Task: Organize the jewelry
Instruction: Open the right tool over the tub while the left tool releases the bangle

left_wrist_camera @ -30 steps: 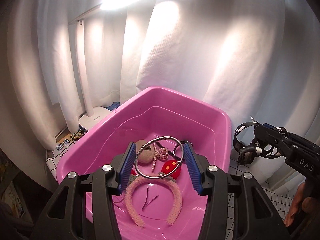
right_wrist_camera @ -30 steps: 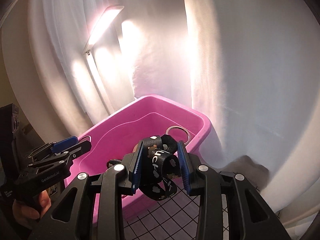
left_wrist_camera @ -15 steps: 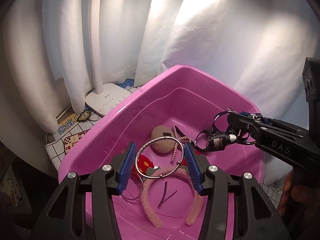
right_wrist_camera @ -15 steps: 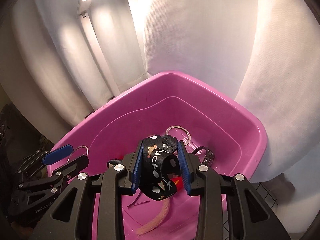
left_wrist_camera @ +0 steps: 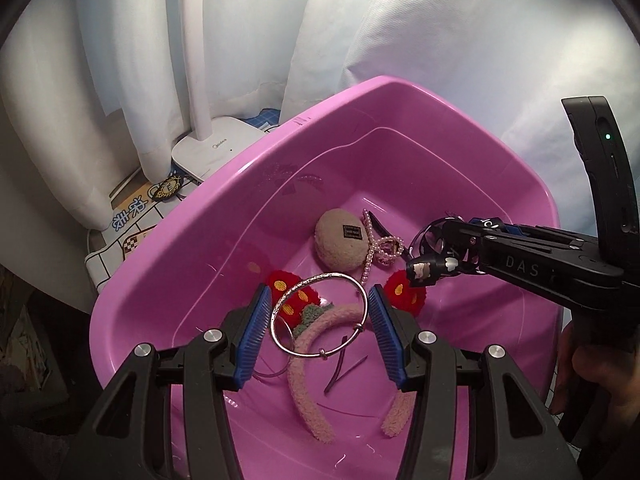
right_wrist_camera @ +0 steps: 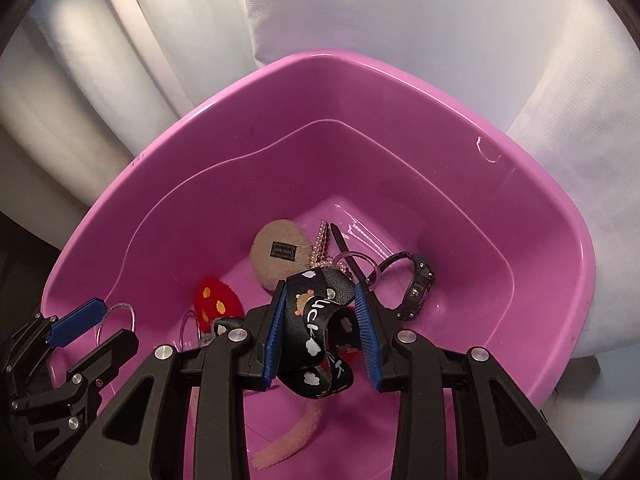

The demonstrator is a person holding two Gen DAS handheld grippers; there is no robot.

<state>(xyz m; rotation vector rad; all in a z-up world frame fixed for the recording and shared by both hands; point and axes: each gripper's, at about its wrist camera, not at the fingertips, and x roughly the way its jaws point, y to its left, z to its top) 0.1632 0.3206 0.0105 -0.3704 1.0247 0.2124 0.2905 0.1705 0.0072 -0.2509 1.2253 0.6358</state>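
Left gripper (left_wrist_camera: 318, 322): our fingers hold the silver bangle (left_wrist_camera: 319, 315) above the pink tub (left_wrist_camera: 224, 200)
Right gripper (right_wrist_camera: 322, 334): clamped on the black strap (right_wrist_camera: 320, 332)
Risk: strap snags fingers on release, bangle bounces off the fluffy headband (left_wrist_camera: 316, 384)

The pink headband (right_wrist_camera: 292, 436) lies mostly hidden behind the right hand-held gripper (right_wrist_camera: 320, 332).

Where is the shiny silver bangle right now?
In the left wrist view, the thin silver bangle sits clamped between the left gripper's blue pads, above the fuzzy pink headband inside the pink plastic tub.
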